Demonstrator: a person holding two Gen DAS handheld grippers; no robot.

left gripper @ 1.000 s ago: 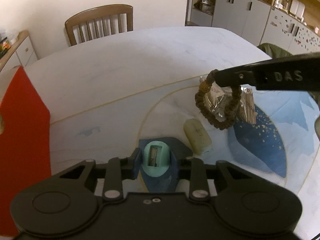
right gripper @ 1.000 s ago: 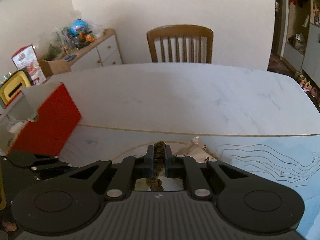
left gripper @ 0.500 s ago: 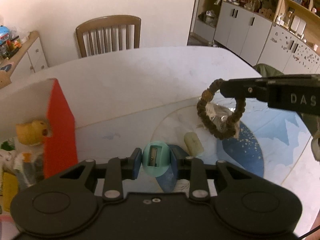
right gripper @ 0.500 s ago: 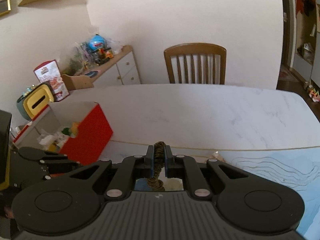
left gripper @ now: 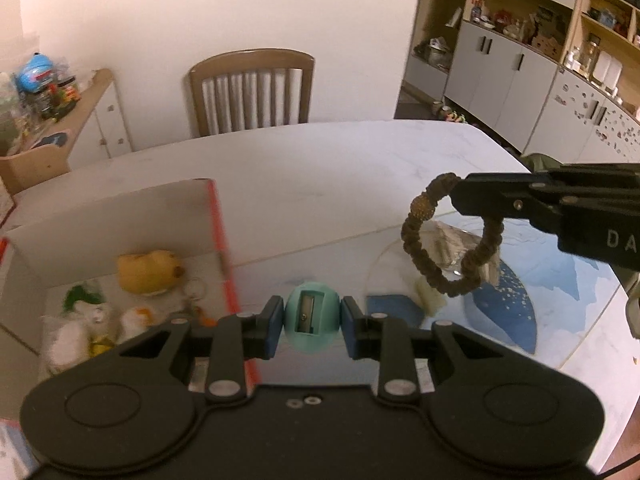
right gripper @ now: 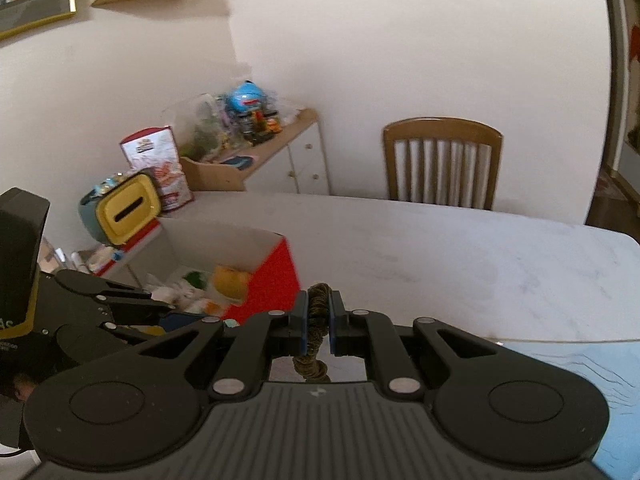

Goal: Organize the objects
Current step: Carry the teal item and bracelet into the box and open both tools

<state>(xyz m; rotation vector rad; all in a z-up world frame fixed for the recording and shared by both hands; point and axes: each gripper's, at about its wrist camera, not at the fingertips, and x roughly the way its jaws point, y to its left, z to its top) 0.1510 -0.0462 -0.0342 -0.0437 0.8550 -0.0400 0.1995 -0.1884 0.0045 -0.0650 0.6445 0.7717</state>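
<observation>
My left gripper (left gripper: 312, 322) is shut on a round teal pencil sharpener (left gripper: 311, 318), held in the air just right of the red box's wall (left gripper: 218, 236). The red box (right gripper: 276, 280) is open and holds a yellow plush toy (left gripper: 150, 270) and several small toys. My right gripper (right gripper: 318, 320) is shut on a brown beaded bracelet (right gripper: 316, 320); in the left wrist view the bracelet (left gripper: 416, 240) hangs from the right gripper (left gripper: 460, 196) above the blue mat (left gripper: 512, 316). A pale eraser (left gripper: 430, 300) and a clear wrapped packet (left gripper: 444, 246) lie on the mat.
The white marble table (left gripper: 320, 168) stretches to a wooden chair (left gripper: 252, 88) at the far side. A sideboard (right gripper: 260, 160) with toys and a yellow-fronted box (right gripper: 124, 210) stand to the left. Cabinets (left gripper: 520, 68) line the right wall.
Both grippers have risen and swung left toward the red box, each keeping its object. The box's open inside has come into view.
</observation>
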